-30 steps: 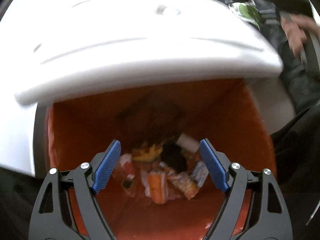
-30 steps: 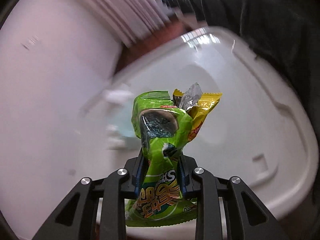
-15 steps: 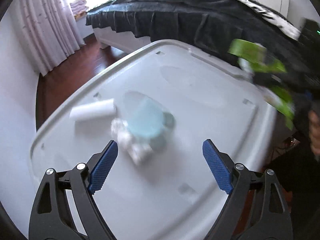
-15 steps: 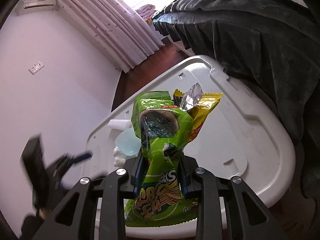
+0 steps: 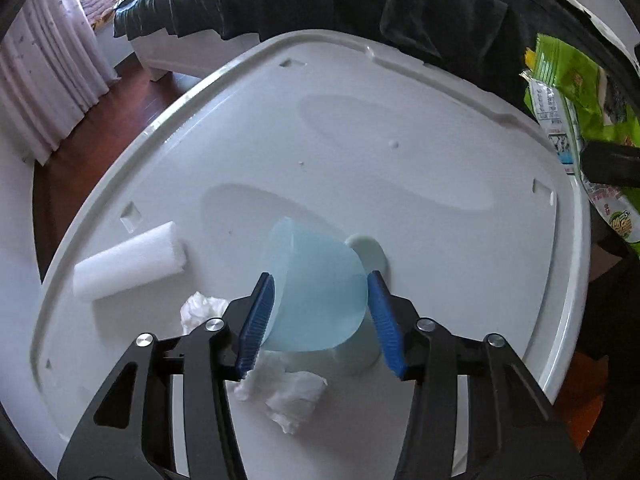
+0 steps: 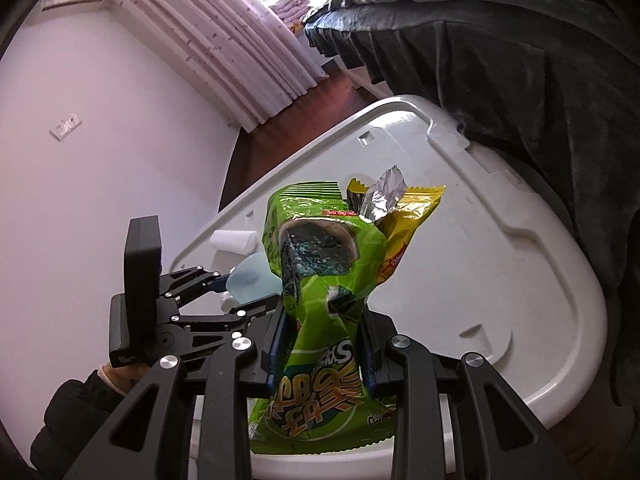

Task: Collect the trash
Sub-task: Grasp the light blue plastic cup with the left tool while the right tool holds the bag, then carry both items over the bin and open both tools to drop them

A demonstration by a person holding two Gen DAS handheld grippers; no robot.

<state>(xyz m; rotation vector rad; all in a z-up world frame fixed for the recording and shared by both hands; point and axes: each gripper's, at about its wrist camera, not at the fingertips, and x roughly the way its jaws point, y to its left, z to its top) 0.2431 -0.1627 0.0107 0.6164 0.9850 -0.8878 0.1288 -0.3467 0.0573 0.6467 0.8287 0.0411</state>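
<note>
On top of the white bin lid (image 5: 400, 168), my left gripper (image 5: 322, 320) sits partly open around the tipped pale blue cup (image 5: 316, 292), pads right beside its sides, can't tell if they're touching. Crumpled tissue (image 5: 288, 394) lies under it, white roll (image 5: 130, 266) off to the left. Right gripper (image 6: 322, 348) is clamped tight on the green snack bag (image 6: 320, 280).
</note>
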